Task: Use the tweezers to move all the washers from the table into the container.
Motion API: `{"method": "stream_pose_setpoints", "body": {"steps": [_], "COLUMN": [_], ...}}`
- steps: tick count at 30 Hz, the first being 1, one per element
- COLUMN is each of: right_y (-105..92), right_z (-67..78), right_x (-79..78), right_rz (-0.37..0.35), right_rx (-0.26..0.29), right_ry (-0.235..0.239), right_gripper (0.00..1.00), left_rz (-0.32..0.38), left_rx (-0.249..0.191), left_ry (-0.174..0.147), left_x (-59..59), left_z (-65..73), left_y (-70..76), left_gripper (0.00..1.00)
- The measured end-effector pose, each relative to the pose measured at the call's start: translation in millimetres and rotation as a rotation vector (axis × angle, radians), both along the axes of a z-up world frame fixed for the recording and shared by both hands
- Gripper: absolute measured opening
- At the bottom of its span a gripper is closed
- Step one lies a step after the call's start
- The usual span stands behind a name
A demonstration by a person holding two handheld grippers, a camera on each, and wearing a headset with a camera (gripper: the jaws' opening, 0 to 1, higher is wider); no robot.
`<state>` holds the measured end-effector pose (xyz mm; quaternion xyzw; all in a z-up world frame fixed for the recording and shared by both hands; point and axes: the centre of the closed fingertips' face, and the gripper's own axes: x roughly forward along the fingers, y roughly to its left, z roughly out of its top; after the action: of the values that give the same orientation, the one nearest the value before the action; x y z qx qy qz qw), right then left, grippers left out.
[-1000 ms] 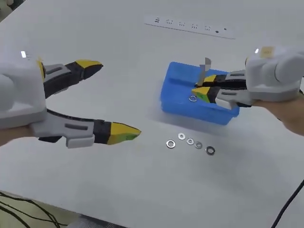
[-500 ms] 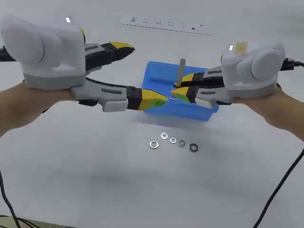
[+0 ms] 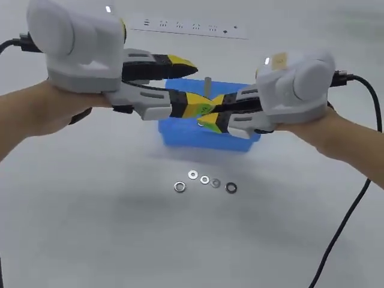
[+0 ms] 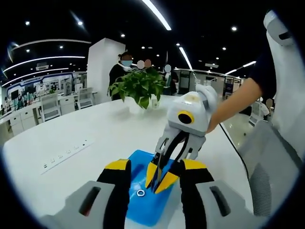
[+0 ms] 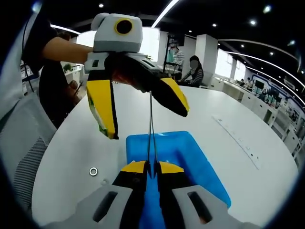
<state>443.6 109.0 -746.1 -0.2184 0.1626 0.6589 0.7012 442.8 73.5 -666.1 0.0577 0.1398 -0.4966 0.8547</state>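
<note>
We see the right gripper [image 3: 208,120] at the centre of the head view. Its jaws are pressed together on the tweezers [image 3: 207,84], whose grey end rises just above the yellow tips. In the right gripper view the right gripper [image 5: 151,168] stands at the bottom centre. There the tweezers [image 5: 151,129] run as two thin blades straight up the frame from between its jaws.

The left gripper [image 3: 195,87] comes in from the upper left of the head view with its jaws wide apart, one tip above the tweezers' end and one below. Its lower tip is just beside the right gripper's tips, and we cannot tell whether they touch. In the right gripper view the left gripper [image 5: 145,121] hangs from the top of the frame, with the blades passing up between its two yellow tips. In the left gripper view the left gripper [image 4: 155,164] rises from the bottom edge, spread open. The right gripper [image 4: 159,175] points down between its jaws.

Behind both grippers at the centre of the head view sits the blue container [image 3: 180,137]. A single washer [image 4: 140,192] lies inside the container [image 4: 143,210], at the lower centre of the left gripper view. Five washers [image 3: 204,180] lie in a short row on the white table [image 3: 90,228], lower centre of the head view, near the container but apart from it. A power strip [image 3: 186,27] lies along the top edge. A black cable [image 3: 348,216] trails down the lower right.
</note>
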Motion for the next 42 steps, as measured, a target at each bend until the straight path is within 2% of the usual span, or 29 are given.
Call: {"method": "stream_pose_setpoints", "body": {"steps": [3,6,13,15,17,19,20,21,24,31,35,38,40,42], "right_y": [2.0,3.3,6.3,8.0,8.9,9.5,9.7,9.8,9.0,6.6,7.1,7.6,9.0,9.9], "right_z": [-0.5,-1.3,-3.6,-2.3,-1.9,-2.0,-2.1,-2.1,-1.8,0.0,2.8,5.1,7.6,9.7], "right_x": [-1.7,-3.4,-4.3,-4.7,-5.4,-6.3,-6.4,-6.8,-4.6,-0.4,0.4,2.0,2.2,2.1], "right_rz": [0.011,0.021,0.031,0.032,0.039,0.043,0.044,0.043,0.038,0.016,0.009,-0.01,-0.024,-0.03], "right_rx": [-0.002,-0.004,-0.008,-0.002,-0.004,-0.004,-0.005,-0.004,-0.009,-0.005,-0.001,0.007,0.025,0.033], "right_ry": [-0.002,-0.001,-0.002,0.002,-0.005,-0.005,-0.006,-0.004,-0.017,-0.026,-0.032,-0.02,0.006,0.015], "right_gripper": [0.09,0.09,0.09,0.09,0.09,0.1,0.1,0.1,0.1,0.11,0.12,0.13,0.14,0.18], "left_rz": [-0.028,-0.045,-0.068,-0.078,-0.093,-0.109,-0.115,-0.117,-0.134,-0.149,-0.153,-0.154,-0.158,-0.156], "left_rx": [-0.026,-0.042,-0.054,-0.062,-0.033,-0.012,0.014,0.009,0.025,0.042,0.043,0.045,0.048,0.057], "left_ry": [0.007,0.031,-0.002,0.005,-0.028,-0.036,-0.072,-0.066,-0.103,-0.157,-0.169,-0.174,-0.176,-0.178], "left_x": [-4.9,-6.7,-5.0,-7.1,-7.3,-9.3,-7.3,-8.0,-6.0,-2.0,0.6,2.4,2.8,3.5], "left_z": [3.2,2.4,5.7,6.9,6.6,6.1,5.9,5.9,4.8,5.9,8.0,9.3,9.2,8.7], "left_y": [-7.0,-6.4,3.8,4.3,5.9,6.4,7.3,6.4,4.1,0.5,1.1,1.7,1.8,2.1], "left_gripper": [0.28,0.23,0.09,0.08,0.07,0.05,0.05,0.05,0.04,0.04,0.04,0.03,0.03,0.03]}}
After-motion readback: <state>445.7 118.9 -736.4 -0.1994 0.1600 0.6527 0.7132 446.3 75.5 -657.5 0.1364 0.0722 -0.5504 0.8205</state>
